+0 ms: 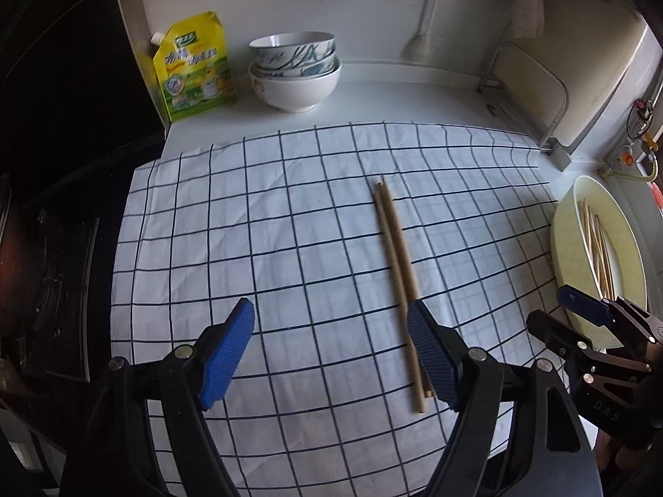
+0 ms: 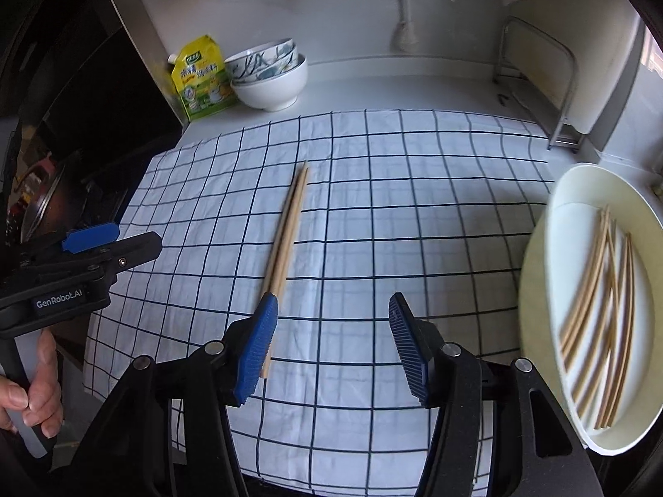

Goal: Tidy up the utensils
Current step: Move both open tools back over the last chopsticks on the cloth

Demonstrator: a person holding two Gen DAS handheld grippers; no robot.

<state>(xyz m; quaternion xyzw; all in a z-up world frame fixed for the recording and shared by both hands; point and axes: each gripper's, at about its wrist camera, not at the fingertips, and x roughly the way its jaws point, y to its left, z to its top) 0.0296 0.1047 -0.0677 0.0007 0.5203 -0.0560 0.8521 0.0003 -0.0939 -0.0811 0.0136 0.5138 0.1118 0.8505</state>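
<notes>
A pair of wooden chopsticks (image 1: 395, 256) (image 2: 288, 227) lies side by side on the white checked cloth (image 1: 290, 248) (image 2: 393, 215). My left gripper (image 1: 329, 319) hovers open over the cloth, its right pad beside the pair's near end, nothing between the jaws. My right gripper (image 2: 331, 319) is open too, its left pad next to the same near end. Several more chopsticks (image 2: 601, 319) (image 1: 596, 248) lie in an oval cream dish (image 2: 538, 273) (image 1: 567, 227) at the right. Each view shows the other gripper at its side edge.
Stacked bowls (image 1: 296, 70) (image 2: 269, 74) and a yellow refill pouch (image 1: 194, 66) (image 2: 201, 78) stand at the back of the counter. A metal rack (image 1: 522, 83) (image 2: 538, 78) is at the back right. A dark stove (image 1: 41, 269) with a pot borders the cloth on the left. A hand (image 2: 29, 389) grips the left handle.
</notes>
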